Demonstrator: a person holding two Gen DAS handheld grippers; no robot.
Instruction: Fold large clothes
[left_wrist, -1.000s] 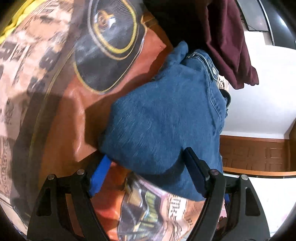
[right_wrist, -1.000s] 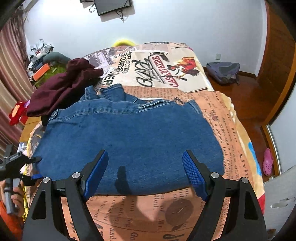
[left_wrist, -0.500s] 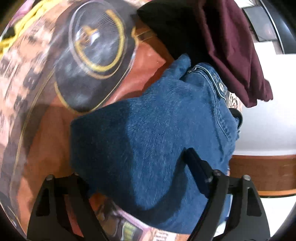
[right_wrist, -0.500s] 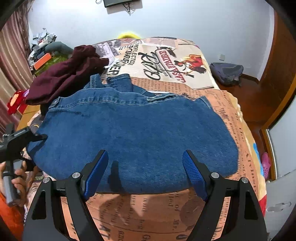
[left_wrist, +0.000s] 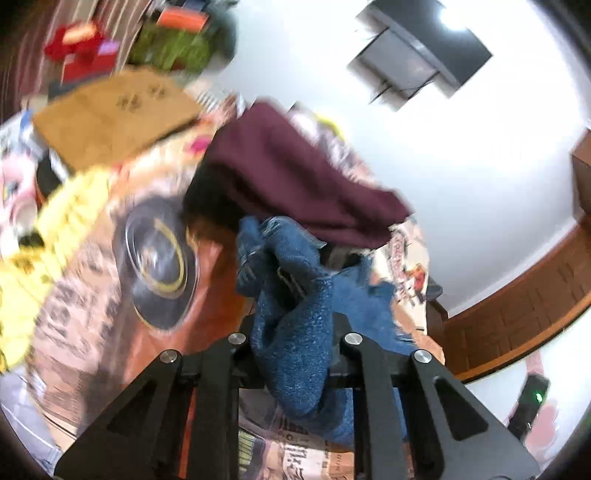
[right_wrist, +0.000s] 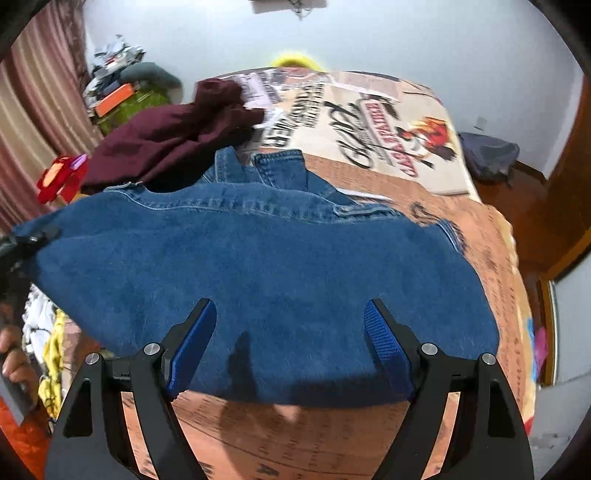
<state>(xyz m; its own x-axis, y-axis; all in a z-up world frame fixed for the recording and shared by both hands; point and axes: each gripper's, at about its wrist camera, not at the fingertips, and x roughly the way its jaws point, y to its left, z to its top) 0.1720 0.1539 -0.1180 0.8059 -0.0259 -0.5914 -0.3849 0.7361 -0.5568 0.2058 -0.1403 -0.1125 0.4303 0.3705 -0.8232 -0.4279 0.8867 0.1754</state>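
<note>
Gripping: left claw (left_wrist: 291, 339) has a bunched fold of the denim garment (right_wrist: 258, 273) between its fingers; jaws closing onto it, gap narrow.
Left claw view: blurred frame; denim rises from between the fingers at bottom centre toward mid-frame, a lower fold hanging below the claw.
Right claw: right claw (right_wrist: 290, 347) spread wide, blue pads (right_wrist: 384, 343) well apart, nothing between them.
Right claw position: at bottom centre of its view, over the near hem of the denim; pads apart from the cloth as far as I can tell.
Denim garment: spread across the middle of the right view, on the bed (right_wrist: 491, 258); stitched waistband edge toward the top, left corner pulled up at the mid-left edge of the frame, where the other black claw meets it.
Maroon garment: maroon garment (right_wrist: 173, 136) heaped at upper left of the right view, touching the denim's far left edge; in the left view it sits just above the lifted denim.
Bed cover: newspaper-style print, orange and tan; large lettering at upper right of the right view.
Hand: a person's hand (right_wrist: 14, 354) at the left edge of the right view, wrapped round a handle.
Clutter: boxes and cloth at upper left of both views, too blurred to itemise.
Bag: dark bag (right_wrist: 487, 151) on the wooden floor, right of the bed.
</note>
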